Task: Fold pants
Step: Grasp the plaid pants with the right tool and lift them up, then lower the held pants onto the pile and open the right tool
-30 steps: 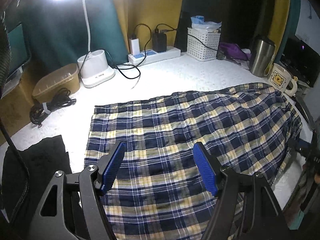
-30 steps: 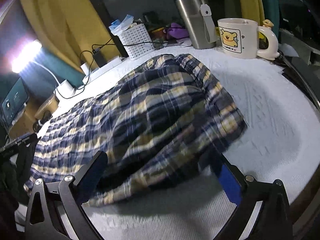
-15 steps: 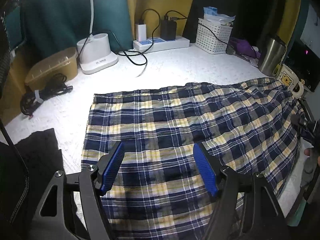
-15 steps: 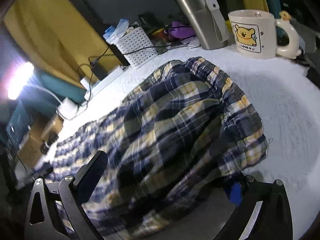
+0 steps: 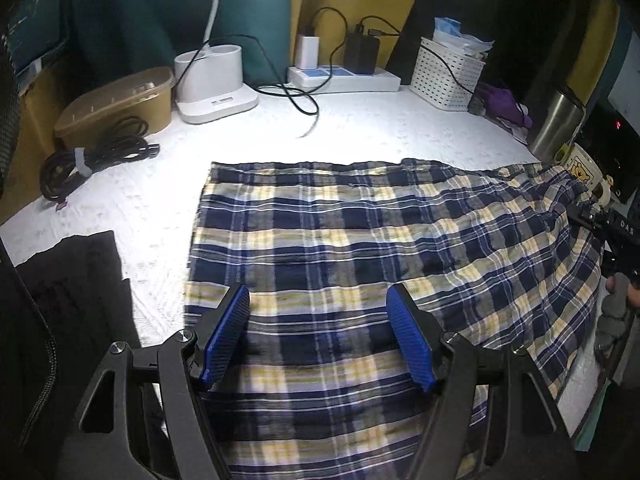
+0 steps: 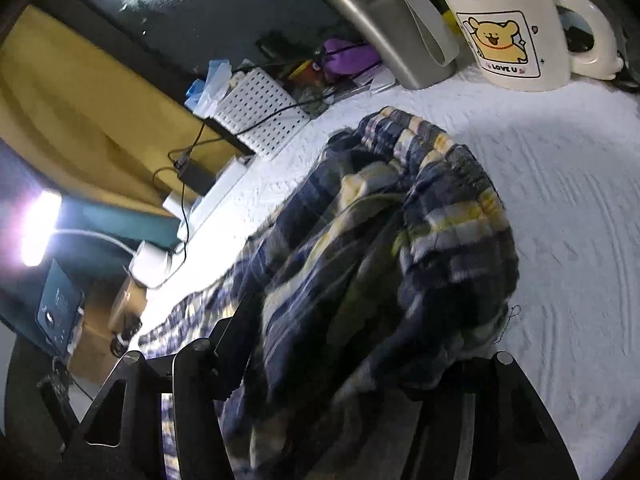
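The blue, yellow and white plaid pants [image 5: 360,248] lie spread on the white table cover [image 5: 168,184]. My left gripper [image 5: 318,340] is open, low over the pants' near part, its blue pads on either side of bare cloth. In the right wrist view the waistband end of the pants [image 6: 400,240] is bunched up and lifted between the right gripper's fingers [image 6: 352,364]. The cloth hides the pads. The right gripper also shows at the right edge of the left wrist view [image 5: 612,236], at the raised waistband.
At the back stand a white lamp base [image 5: 214,80], a power strip [image 5: 344,78] with cables, a white basket [image 5: 448,72], a steel tumbler [image 6: 384,24] and a bear mug [image 6: 516,36]. A tan box [image 5: 116,104], a coiled cable [image 5: 92,160] and black cloth [image 5: 64,288] lie left.
The right gripper has closed in on the waistband end and lifted it into a bunch. The left gripper has moved forward and lower over the pants, still open.
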